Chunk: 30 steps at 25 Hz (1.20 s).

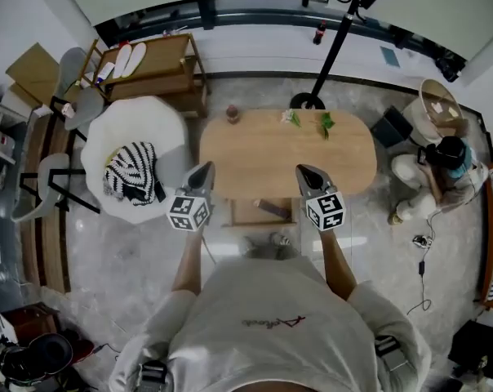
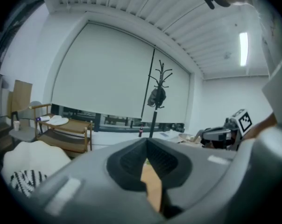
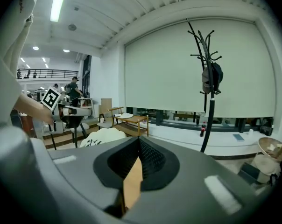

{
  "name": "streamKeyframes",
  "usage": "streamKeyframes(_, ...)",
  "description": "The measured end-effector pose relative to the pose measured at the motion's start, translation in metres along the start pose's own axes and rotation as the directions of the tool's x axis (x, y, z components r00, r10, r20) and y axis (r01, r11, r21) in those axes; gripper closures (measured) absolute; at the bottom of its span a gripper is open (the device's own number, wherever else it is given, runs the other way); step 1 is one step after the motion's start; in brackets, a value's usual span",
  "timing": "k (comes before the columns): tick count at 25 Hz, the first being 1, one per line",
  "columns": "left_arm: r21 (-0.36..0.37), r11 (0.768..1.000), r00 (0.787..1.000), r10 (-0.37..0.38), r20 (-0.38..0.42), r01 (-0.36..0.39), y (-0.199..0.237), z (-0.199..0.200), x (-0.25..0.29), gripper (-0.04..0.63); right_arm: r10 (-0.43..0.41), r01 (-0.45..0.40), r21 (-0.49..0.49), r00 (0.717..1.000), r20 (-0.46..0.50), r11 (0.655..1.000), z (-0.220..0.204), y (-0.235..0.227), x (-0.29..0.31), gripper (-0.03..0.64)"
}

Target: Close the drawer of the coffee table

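Note:
An oval wooden coffee table (image 1: 287, 158) stands in front of me in the head view. Its drawer (image 1: 245, 212) sticks out from under the near edge, pulled open, with a dark item inside. My left gripper (image 1: 206, 170) hovers over the table's near left edge, jaws shut and empty. My right gripper (image 1: 302, 172) hovers over the near right edge, also shut and empty. Both are above the drawer and apart from it. In the left gripper view the left gripper (image 2: 147, 143) points nearly level across the room; the right gripper (image 3: 138, 140) does the same in its own view.
A brown cup (image 1: 233, 114) and two small green sprigs (image 1: 326, 124) sit on the far side of the tabletop. A white round seat with a striped cloth (image 1: 131, 170) is at the left. A coat stand (image 1: 308, 99) rises behind, and a person (image 1: 438, 174) sits on the floor at right.

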State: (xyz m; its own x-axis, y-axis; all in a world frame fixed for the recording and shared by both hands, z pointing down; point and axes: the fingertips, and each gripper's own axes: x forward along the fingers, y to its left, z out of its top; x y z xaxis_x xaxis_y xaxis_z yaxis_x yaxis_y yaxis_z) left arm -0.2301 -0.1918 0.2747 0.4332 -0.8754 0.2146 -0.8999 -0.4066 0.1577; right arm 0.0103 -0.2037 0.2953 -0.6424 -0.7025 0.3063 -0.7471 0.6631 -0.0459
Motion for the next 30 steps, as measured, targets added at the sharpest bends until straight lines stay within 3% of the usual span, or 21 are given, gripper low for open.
streamKeyframes(6, -0.028, 0.995, 0.993, -0.095, -0.066, 0.094, -0.023, -0.038, 0.003, 0.595, -0.074, 0.077, 0.048, 0.996, -0.054, 0.996, -0.036, 0.012, -0.037, 0.612)
streamKeyframes(11, -0.039, 0.993, 0.989, -0.115, -0.091, 0.112, -0.048, -0.058, -0.004, 0.595, -0.072, 0.077, 0.069, 0.995, -0.074, 0.995, -0.06, 0.022, -0.062, 0.612)
streamKeyframes(21, -0.04, 0.998, 0.993, -0.055, -0.103, 0.051, -0.1, -0.074, -0.026, 0.595, -0.003, 0.005, 0.06, 0.999, -0.035, 0.998, -0.073, 0.01, -0.098, 0.612)
streamKeyframes(30, -0.084, 0.996, 0.979, -0.007, -0.206, -0.01, -0.188, -0.151, -0.063, 0.595, 0.095, -0.085, 0.107, 0.991, -0.09, 0.991, -0.152, 0.003, -0.166, 0.612)
